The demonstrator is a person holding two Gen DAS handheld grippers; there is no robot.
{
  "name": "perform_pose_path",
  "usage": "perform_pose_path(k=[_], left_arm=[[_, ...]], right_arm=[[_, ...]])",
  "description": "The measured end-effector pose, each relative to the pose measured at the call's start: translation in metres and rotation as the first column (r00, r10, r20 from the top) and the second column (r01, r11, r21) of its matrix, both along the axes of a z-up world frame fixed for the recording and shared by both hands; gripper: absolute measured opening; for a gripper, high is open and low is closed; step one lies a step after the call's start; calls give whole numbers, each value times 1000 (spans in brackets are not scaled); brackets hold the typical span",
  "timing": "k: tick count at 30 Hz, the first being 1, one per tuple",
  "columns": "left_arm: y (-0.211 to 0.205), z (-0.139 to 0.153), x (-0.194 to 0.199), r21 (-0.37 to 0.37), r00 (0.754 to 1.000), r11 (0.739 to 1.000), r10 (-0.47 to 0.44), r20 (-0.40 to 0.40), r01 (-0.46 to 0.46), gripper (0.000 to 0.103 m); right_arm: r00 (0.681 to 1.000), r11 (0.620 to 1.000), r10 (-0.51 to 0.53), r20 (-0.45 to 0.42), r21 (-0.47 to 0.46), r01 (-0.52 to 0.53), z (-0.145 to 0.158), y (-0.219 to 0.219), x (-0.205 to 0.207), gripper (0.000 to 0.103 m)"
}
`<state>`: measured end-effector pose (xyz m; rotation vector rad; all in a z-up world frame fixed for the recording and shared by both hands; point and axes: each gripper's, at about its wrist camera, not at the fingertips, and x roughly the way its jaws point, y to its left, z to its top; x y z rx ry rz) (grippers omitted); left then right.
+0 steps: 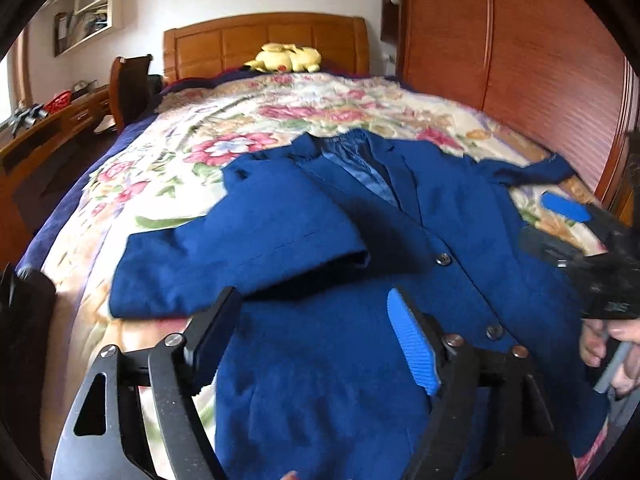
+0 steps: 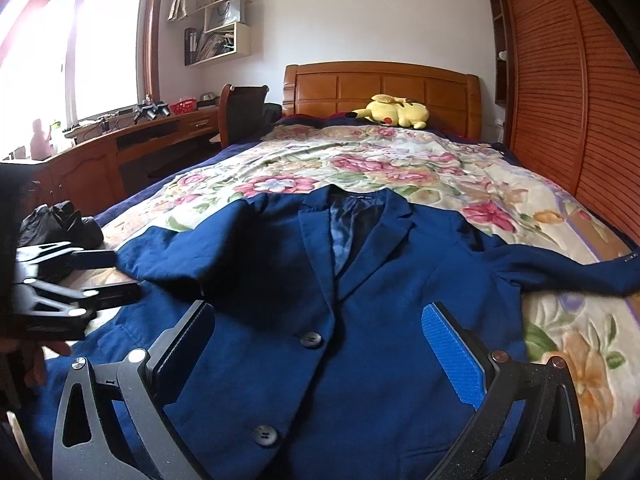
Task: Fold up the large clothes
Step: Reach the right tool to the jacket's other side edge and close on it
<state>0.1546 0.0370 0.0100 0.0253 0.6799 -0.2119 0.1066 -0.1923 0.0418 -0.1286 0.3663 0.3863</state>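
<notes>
A dark blue blazer (image 1: 340,240) lies front up on the floral bedspread (image 1: 280,120), buttoned, collar toward the headboard. Its left sleeve (image 1: 240,248) is folded across the chest. Its right sleeve (image 2: 568,268) lies stretched out to the right. My left gripper (image 1: 316,316) is open and empty above the blazer's lower left front. My right gripper (image 2: 320,332) is open and empty above the buttons (image 2: 311,339). The right gripper also shows at the right edge of the left wrist view (image 1: 568,216). The left gripper also shows at the left edge of the right wrist view (image 2: 108,276).
A yellow plush toy (image 2: 394,111) lies by the wooden headboard (image 2: 380,84). A wooden wardrobe (image 2: 560,100) runs along the bed's right side. A desk (image 2: 132,140) and chair (image 2: 240,112) stand to the left. A black bag (image 2: 56,220) lies at the bed's left edge.
</notes>
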Motion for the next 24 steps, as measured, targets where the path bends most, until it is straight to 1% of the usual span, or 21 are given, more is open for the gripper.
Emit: perform_pose_path(k=[2,3,6,13,15,18,20,24], left_arm=[[13,4,-11,-22,999,1000,23,24,-23,80],[16,5,-15,-17,999,999,31,32,-30,80],[34,10,-36,-7,992,996,89,90,-89,81],[62,16,-62,-9,977,987,159,144,-159,81],[68,16,-67,-17,972,985,173,160,-172,81],[74,15,-68,-7,966,982,185,180,-187,81],[80,13,-69,2,963,981,191,188,-194,81],[96,11,-70,0,953,975,219,209,-224,81]], right_arm=[[1000,1000,6,-3,-3,-6,0,2,4,103],[1000,1000,10,-5,-5,-10,-1,4,5,103],[1000,1000,22,-7,-10,-22,0,8,7,103],[997,997,71,-11,-18,-71,-1,14,6,102],[996,995,91,-13,-29,-91,-2,17,3,100],[993,992,118,-10,-46,-119,0,18,-2,96],[990,989,139,-10,-42,-139,3,19,-6,92],[985,984,170,-9,-42,-171,11,29,-9,90]])
